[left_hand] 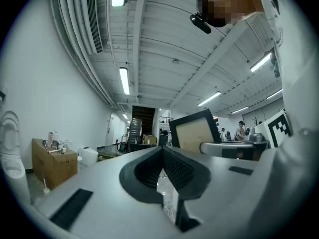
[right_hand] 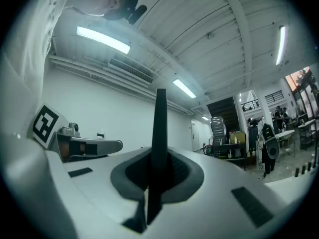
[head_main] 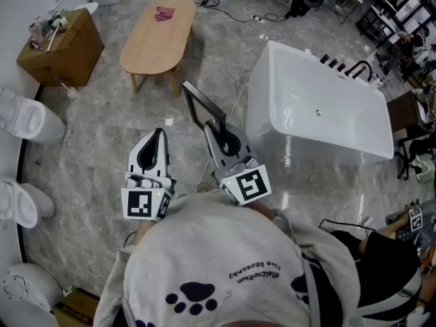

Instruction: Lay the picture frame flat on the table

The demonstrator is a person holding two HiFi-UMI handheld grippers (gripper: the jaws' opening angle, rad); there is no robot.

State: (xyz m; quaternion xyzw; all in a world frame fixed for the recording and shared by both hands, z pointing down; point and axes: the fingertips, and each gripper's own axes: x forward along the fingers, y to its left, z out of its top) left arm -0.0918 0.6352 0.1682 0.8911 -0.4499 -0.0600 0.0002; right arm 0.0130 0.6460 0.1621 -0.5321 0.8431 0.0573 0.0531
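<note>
Fingers (right_hand: 182,173) of right gripper (right_hand: 158,169) are pinched on the picture frame (right_hand: 160,128), which sits edge-on between them and sticks out past the tips. In the head view the frame (head_main: 204,106) is in the air over the floor, tilted, in front of the person, held at one end by the right gripper (head_main: 216,133). The left gripper view shows a dark border around a pale panel (left_hand: 195,132).

Handling, my read: light and rigid, thin rim, possibly glazed, so fragile. A one-end grip may let it swing. Best hold is on the border, not the panel; set one edge down first, then lower it.

Left gripper (head_main: 157,139) is level beside it, just apart from the frame, with its jaws closed together on nothing (left_hand: 162,153).

The oval wooden table (head_main: 146,50) is well ahead, with a pink cloth (head_main: 165,12) at its far end. A white bathtub (head_main: 320,107) is to the right, a cardboard box (head_main: 61,46) to the left and toilets (head_main: 24,121) along the left wall.
</note>
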